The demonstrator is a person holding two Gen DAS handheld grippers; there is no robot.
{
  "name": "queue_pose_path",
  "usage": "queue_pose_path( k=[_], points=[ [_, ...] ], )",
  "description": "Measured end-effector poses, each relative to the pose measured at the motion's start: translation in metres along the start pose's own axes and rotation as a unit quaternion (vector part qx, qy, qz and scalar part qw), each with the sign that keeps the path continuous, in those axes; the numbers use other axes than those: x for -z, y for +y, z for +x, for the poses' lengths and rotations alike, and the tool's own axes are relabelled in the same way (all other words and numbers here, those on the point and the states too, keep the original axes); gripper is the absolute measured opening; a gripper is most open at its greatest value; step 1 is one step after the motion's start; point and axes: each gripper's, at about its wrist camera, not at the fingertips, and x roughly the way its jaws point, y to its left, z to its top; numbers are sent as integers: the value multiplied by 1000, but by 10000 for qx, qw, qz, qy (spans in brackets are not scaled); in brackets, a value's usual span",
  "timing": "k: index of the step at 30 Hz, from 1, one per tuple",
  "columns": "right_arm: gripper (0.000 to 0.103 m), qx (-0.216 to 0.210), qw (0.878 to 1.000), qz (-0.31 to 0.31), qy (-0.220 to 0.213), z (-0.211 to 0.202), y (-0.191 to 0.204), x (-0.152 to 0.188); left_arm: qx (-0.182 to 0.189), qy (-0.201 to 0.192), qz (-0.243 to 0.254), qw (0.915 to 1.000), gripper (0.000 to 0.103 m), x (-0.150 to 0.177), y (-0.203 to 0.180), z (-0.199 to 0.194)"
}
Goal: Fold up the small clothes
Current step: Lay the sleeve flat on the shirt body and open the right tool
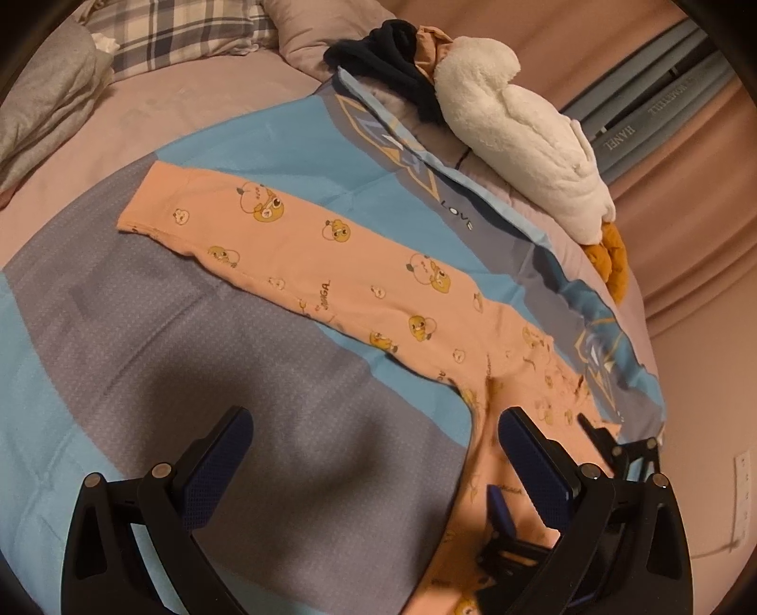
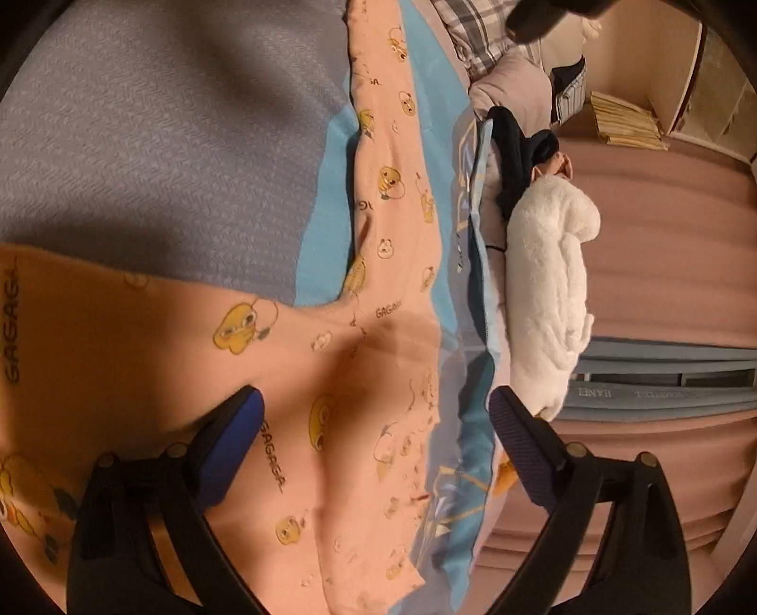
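Both tools gape wide and empty over peach pants (image 1: 378,288) on the bed (image 1: 142,307): the right tool (image 2: 376,416) should pinch the waistband squarely; the left tool (image 1: 376,442) the crotch seam.

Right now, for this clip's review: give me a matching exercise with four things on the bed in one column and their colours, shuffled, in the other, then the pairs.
Things:
1. printed pants
2. fluffy garment
3. pillow
4. bunched garment behind the fluffy one

Colours:
A. grey and white plaid
B. dark navy, near black
C. peach with yellow cartoon prints
D. cream white

Pairs: 1-C, 2-D, 3-A, 4-B
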Motion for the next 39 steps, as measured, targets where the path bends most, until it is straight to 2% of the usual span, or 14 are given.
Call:
queue_pose_path(
  k=[6, 9, 12, 13, 17, 19, 24, 25, 27, 30, 32, 33, 36, 39],
  points=[
    [102, -587, 9842, 1648, 259, 4, -38, 50, -53, -12, 134, 9999, 103, 2, -2, 0],
    [100, -1401, 9360, 3174, 594, 24, -63, 118, -34, -9, 76, 10000, 103, 2, 0, 1],
    [84, -2086, 8382, 4967, 851, 47, -81, 196, -7, -6, 47, 10000, 103, 2, 3, 3],
    [78, -2342, 7792, 5746, 886, 58, -86, 230, -8, -1, 46, 10000, 103, 1, 3, 4],
    [61, -2444, 6064, 7513, 900, 84, -79, 307, -69, 26, -24, 10000, 103, -1, 2, 10],
    [51, -2497, 5535, 7897, 878, 99, -69, 320, -110, 20, -32, 9999, 103, -2, 1, 13],
    [47, -2906, 4955, 8182, 229, 122, -61, 310, -32, 39, -146, 9999, 103, -8, 3, 21],
    [44, -2956, 4858, 8226, 72, 124, -56, 307, 40, 34, -207, 9998, 103, -10, 6, 22],
    [44, -2837, 5000, 8168, 481, 129, -52, 305, 160, 26, -324, 9993, 103, -14, 12, 24],
    [17, -2009, 5746, 7722, 1822, 141, -39, 311, 172, 8, -529, 9985, 103, -22, 26, 23],
    [35, -1574, 5995, 7540, 2178, 137, -37, 322, 147, -43, -654, 9977, 103, -28, 40, 20],
    [41, -1467, 5990, 7547, 2237, 135, -35, 328, 183, -54, -718, 9972, 103, -29, 44, 20],
    [40, -1502, 5732, 7831, 1889, 121, -35, 346, 485, -55, -1079, 9930, 103, -38, 65, 21],
    [47, -1283, 5701, 7995, 1393, 99, -45, 344, 1037, -151, -1731, 9793, 103, -48, 90, 26]
  ],
)
